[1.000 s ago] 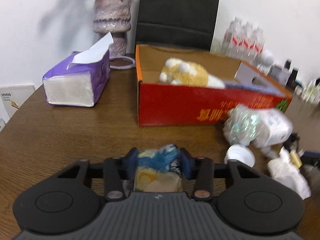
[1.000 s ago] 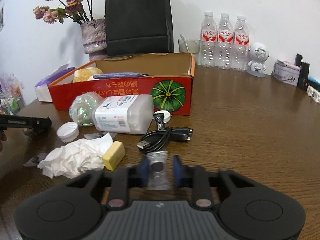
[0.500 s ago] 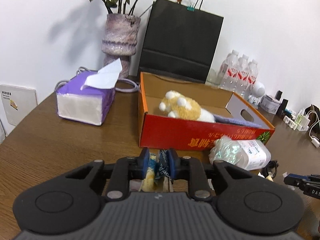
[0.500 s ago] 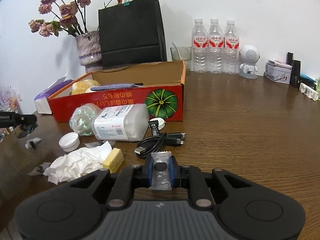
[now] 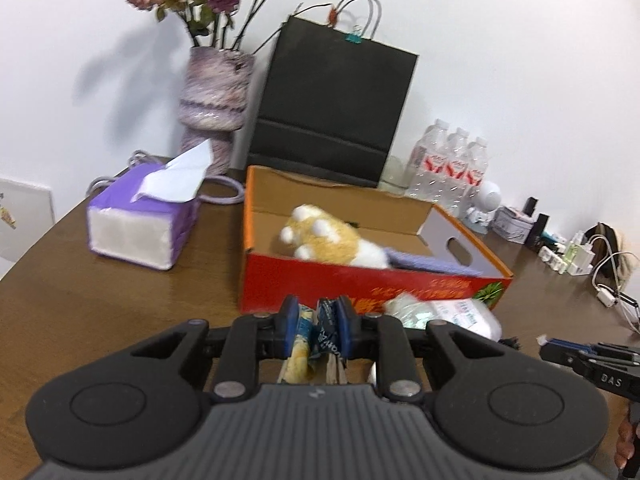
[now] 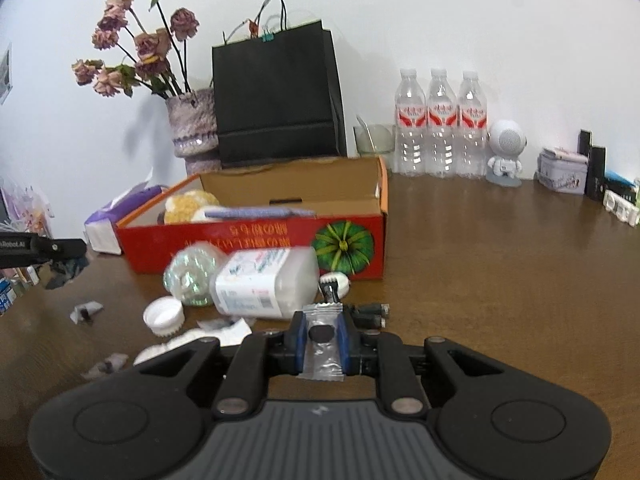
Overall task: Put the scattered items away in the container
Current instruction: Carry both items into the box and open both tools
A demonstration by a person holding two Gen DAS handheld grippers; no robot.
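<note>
Red cardboard box [image 5: 360,280] lies straight ahead of my left gripper [image 5: 316,330], its long side running away to the right.
Left gripper clamps a crumpled blue-and-yellow snack wrapper [image 5: 316,336]; right gripper [image 6: 323,340] clamps a clear sachet [image 6: 322,338], box ahead-left.

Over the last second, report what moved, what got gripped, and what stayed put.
The left gripper closed on the blue and yellow snack wrapper and lifted it off the table. The right gripper, shut on the clear candy sachet throughout, rose slightly with it. The red box, the plush toy inside it, the plastic bottle and white cap stayed put.
</note>
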